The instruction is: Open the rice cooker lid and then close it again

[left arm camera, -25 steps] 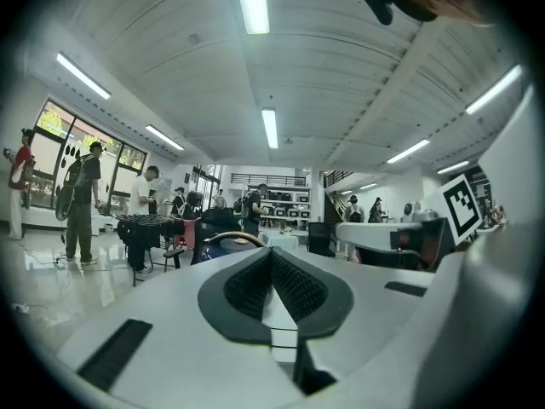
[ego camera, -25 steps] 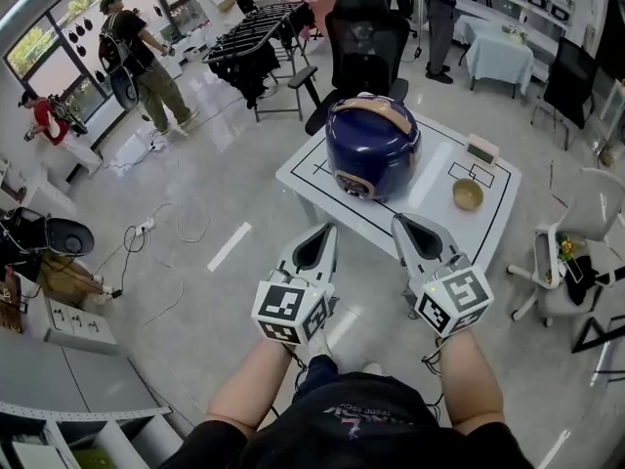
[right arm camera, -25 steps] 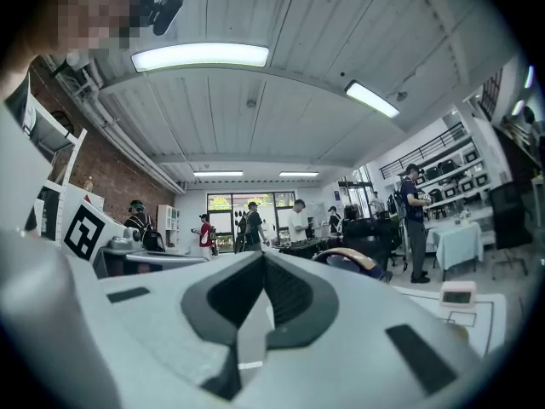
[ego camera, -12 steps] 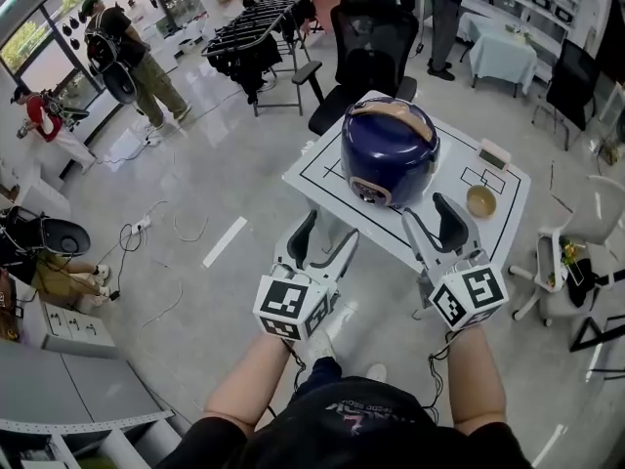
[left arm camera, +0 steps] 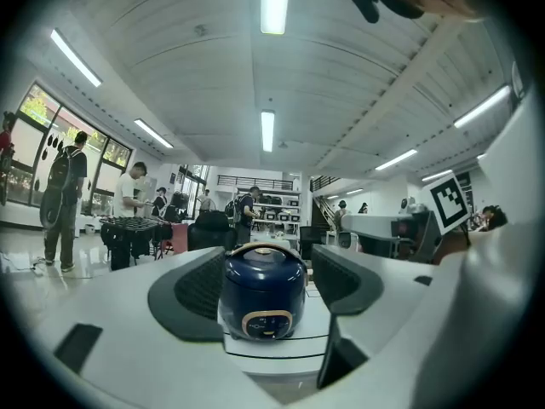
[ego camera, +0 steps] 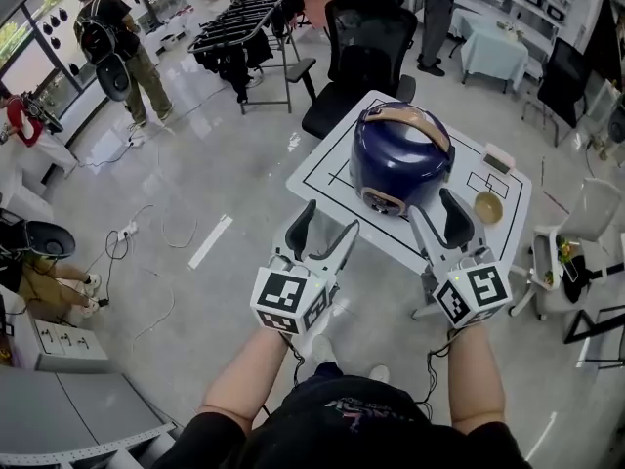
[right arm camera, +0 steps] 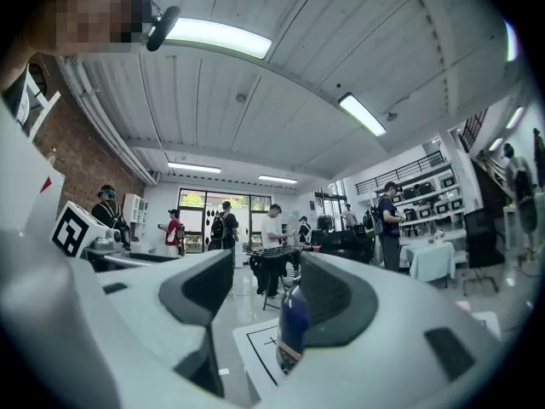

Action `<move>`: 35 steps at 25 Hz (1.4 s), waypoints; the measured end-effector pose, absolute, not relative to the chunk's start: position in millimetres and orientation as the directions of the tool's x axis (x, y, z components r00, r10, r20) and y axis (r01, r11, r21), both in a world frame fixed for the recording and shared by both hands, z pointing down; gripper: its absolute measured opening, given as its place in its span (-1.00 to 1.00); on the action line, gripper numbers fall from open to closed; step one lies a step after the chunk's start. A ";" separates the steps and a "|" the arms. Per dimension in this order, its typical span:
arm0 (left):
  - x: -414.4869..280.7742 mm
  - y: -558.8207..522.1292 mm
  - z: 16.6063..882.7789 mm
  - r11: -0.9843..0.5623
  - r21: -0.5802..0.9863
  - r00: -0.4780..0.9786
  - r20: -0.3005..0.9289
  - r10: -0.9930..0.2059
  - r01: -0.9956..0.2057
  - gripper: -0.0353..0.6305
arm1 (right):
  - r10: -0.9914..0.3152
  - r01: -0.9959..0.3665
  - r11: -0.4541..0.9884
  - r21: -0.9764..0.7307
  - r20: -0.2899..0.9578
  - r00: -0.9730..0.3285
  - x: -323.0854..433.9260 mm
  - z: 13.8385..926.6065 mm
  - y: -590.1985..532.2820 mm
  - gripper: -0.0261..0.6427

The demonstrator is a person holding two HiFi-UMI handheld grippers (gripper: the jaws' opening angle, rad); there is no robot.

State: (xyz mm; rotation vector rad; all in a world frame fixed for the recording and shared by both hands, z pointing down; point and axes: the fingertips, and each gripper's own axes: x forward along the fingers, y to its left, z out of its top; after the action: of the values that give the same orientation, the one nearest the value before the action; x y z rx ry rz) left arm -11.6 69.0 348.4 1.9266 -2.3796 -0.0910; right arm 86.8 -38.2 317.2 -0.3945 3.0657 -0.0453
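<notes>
Rice cooker (ego camera: 400, 159): lid down, on white table (ego camera: 317, 172), just ahead. Left gripper (ego camera: 329, 221), right gripper (ego camera: 435, 208): jaws wide apart, empty. We should come in level, centred on its front catch.

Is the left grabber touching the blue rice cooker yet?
Apart. The head view shows bare white table between the open left gripper and the rice cooker.

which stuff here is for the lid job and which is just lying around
For the job: dark blue round rice cooker, left gripper, right gripper, both open.
Lying about: small tan bowl, pale rectangular block, black office chair.
</notes>
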 end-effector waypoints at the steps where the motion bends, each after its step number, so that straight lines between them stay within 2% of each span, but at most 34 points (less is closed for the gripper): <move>1: -17.5 68.9 348.4 0.201 0.098 -0.200 0.021 -0.980 -0.975 0.03 | -0.259 -0.258 0.966 -0.029 -0.044 -0.965 81.0 317.1 -37.2 -0.22; 20: -78.5 63.1 344.1 0.078 0.094 -0.077 0.019 -0.997 -0.992 0.03 | -0.353 -0.354 0.935 0.025 -0.052 -0.934 21.2 304.6 -31.0 -0.22; 35: -102.5 3.1 341.7 0.041 0.087 -0.038 0.031 -0.999 -0.995 0.03 | -0.383 -0.385 0.923 0.029 -0.040 -0.923 -3.7 310.2 -92.4 -0.22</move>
State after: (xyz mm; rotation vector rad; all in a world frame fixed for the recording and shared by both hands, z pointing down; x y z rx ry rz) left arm -102.5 3.1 341.7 2.1194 -2.2046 -0.0638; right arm -3.7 -92.4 310.2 -0.6090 3.0474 0.0566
